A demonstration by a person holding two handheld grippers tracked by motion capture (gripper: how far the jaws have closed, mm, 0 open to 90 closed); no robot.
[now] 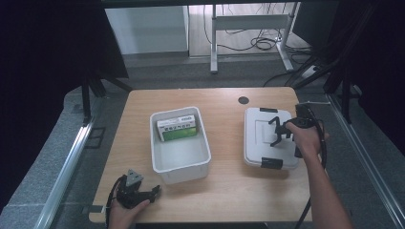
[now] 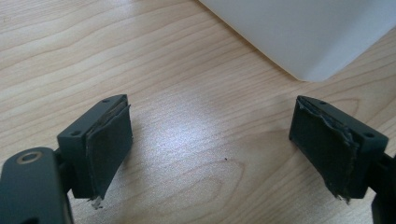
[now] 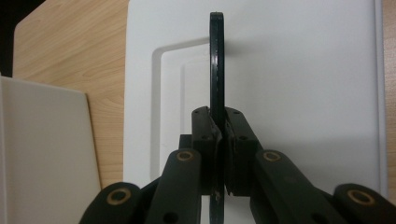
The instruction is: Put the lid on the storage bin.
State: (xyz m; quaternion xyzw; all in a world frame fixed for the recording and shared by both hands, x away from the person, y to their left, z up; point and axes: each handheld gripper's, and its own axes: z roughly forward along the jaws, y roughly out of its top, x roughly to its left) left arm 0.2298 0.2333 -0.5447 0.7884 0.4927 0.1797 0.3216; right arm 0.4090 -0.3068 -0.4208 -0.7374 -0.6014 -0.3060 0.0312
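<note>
A: What was the biggest thing there?

B: The wooden table [image 1: 224,191]. On it, left of centre, stood an open white bin [image 1: 180,157], and at three o'clock from the bin, well apart from it, a white box with its lid [image 1: 258,138] on and black clips at the twelve and six o'clock ends.

A: Anything in the bin?

B: A green and white carton [image 1: 177,128], lying against the wall at twelve o'clock.

A: And the handle?

B: A thin black handle [image 3: 215,60] stood upright over the middle of the lid. In the right gripper view it ran edge-on straight up the middle.

A: Who had hold of it?

B: The right gripper [image 1: 279,131]. It came in from three o'clock, and its jaws were pinched tight on the handle's lower part.

A: The other one?

B: The left gripper [image 1: 148,193] lay low over the table at the bin's seven o'clock corner. Its jaws stood wide apart with bare wood between them and nothing held; its pads [image 2: 109,144] looked frayed at the edges.
</note>
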